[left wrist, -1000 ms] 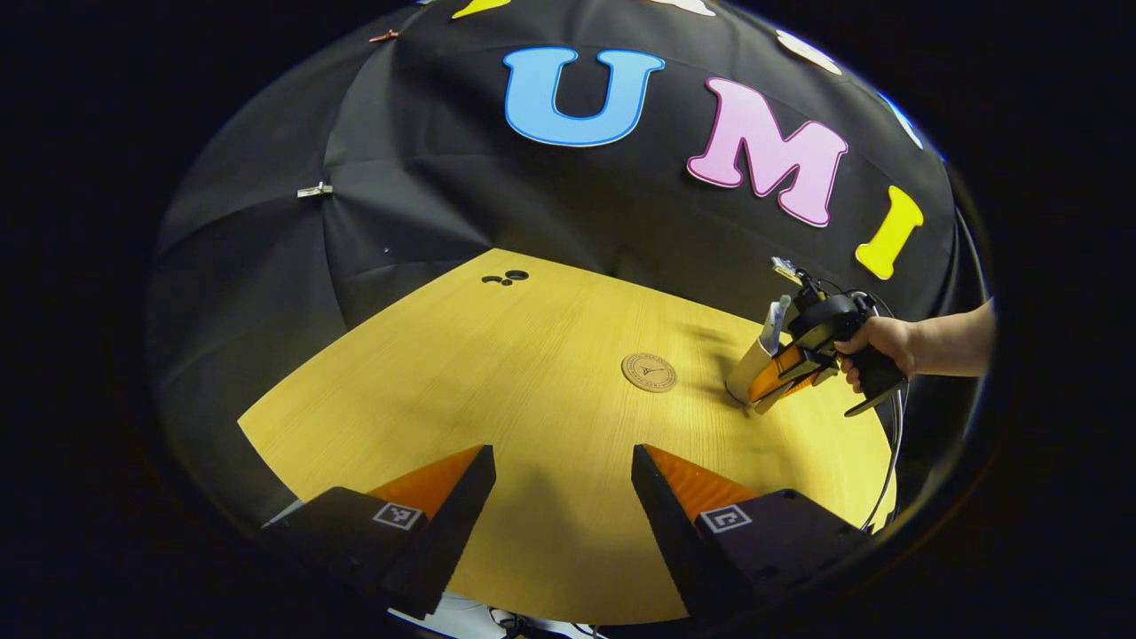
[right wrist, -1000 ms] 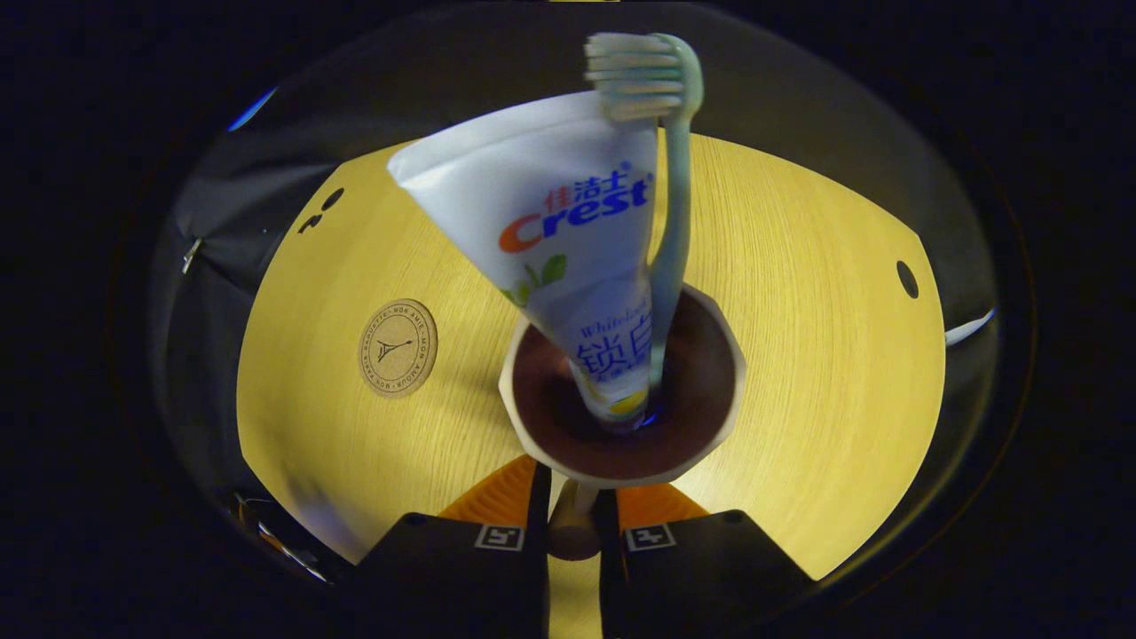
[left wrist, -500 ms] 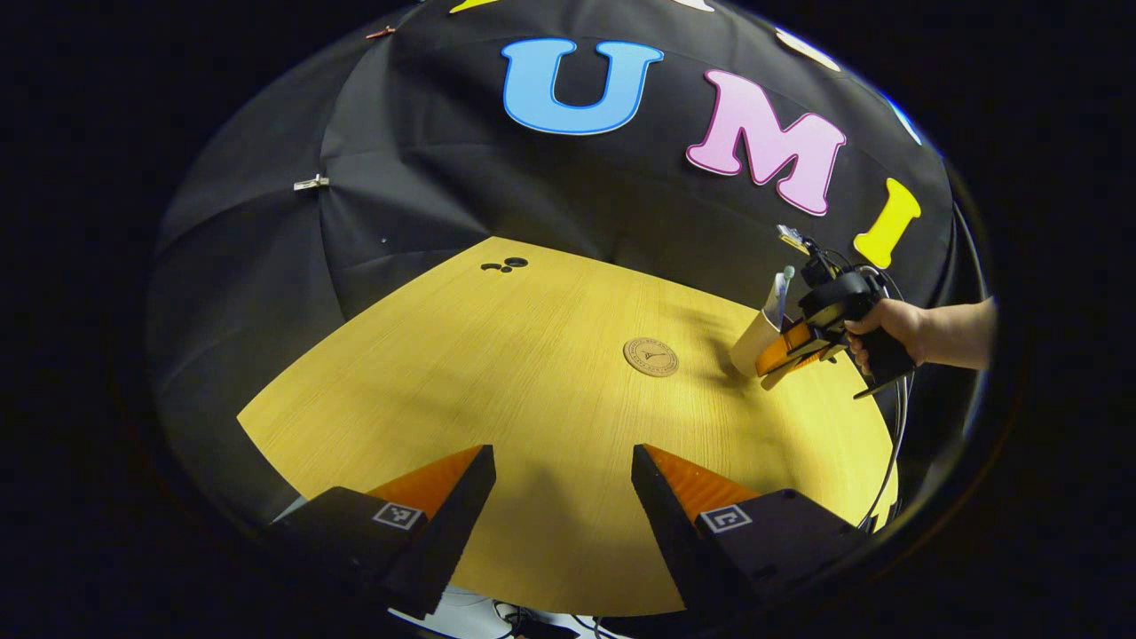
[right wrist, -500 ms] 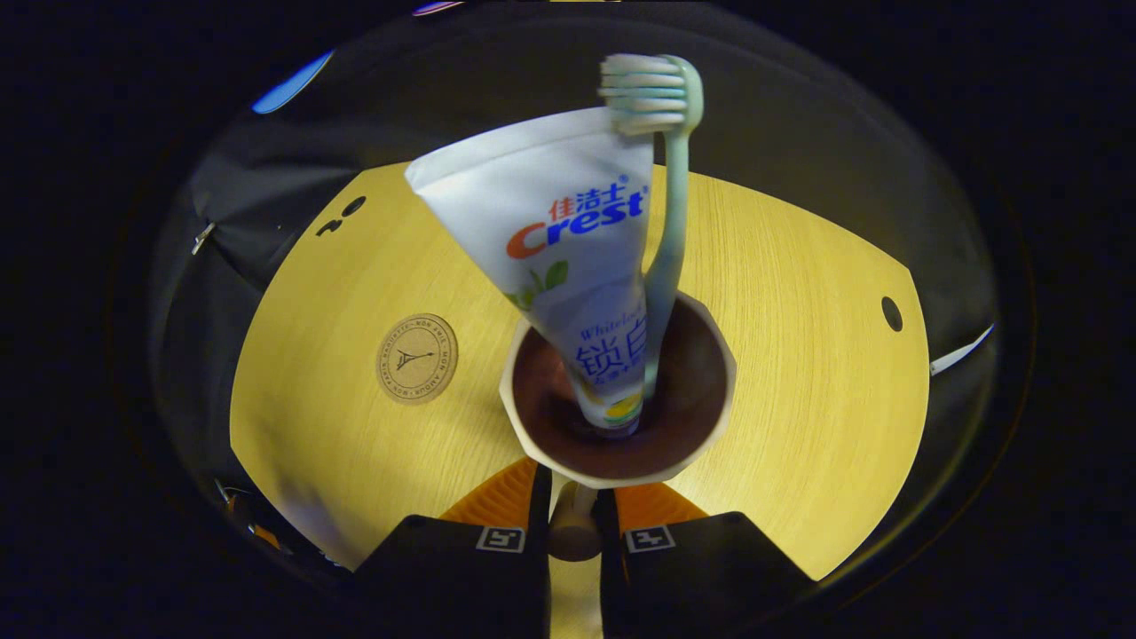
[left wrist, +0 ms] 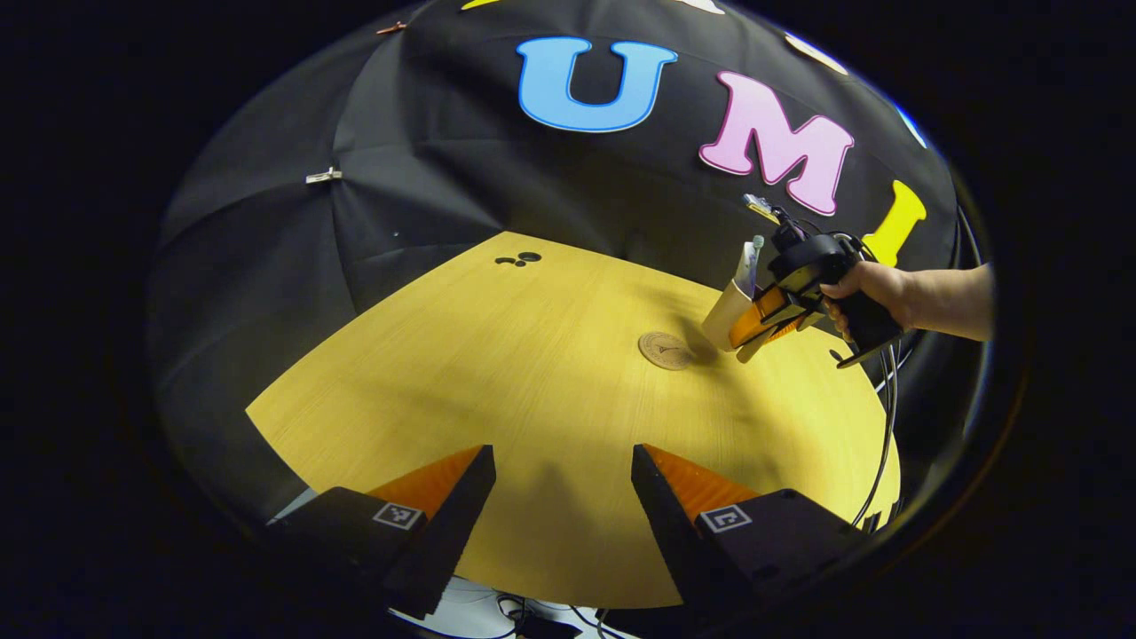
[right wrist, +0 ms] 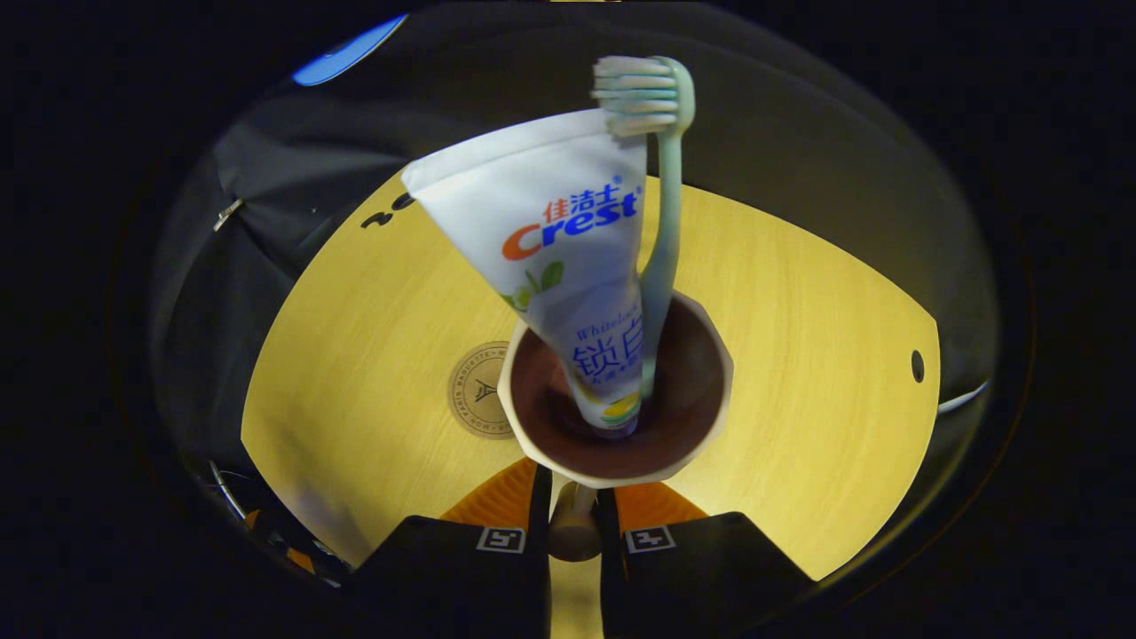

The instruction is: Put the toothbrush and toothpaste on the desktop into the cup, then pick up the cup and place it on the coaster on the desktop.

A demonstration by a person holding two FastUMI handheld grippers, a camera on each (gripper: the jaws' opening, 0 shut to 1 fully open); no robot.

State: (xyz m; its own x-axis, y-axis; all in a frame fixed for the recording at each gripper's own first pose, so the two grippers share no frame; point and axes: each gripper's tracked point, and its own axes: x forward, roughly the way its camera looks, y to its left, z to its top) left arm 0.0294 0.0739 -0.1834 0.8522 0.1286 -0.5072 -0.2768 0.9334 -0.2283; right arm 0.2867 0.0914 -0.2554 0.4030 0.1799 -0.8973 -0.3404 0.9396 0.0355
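Above the yellow surface [right wrist: 373, 293], the right claw [right wrist: 572, 497] pinches the cup [right wrist: 701, 408] handle, toothpaste [right wrist: 550, 231] and toothbrush [right wrist: 661, 231] inside, beside the coaster [right wrist: 475, 390]; the left claw [left wrist: 564, 484] is spread.

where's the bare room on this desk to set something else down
Bare wood runs from the open left gripper out to the coaster and the dark holes. It is crowded at the coaster's right, where the right gripper holds the cup.
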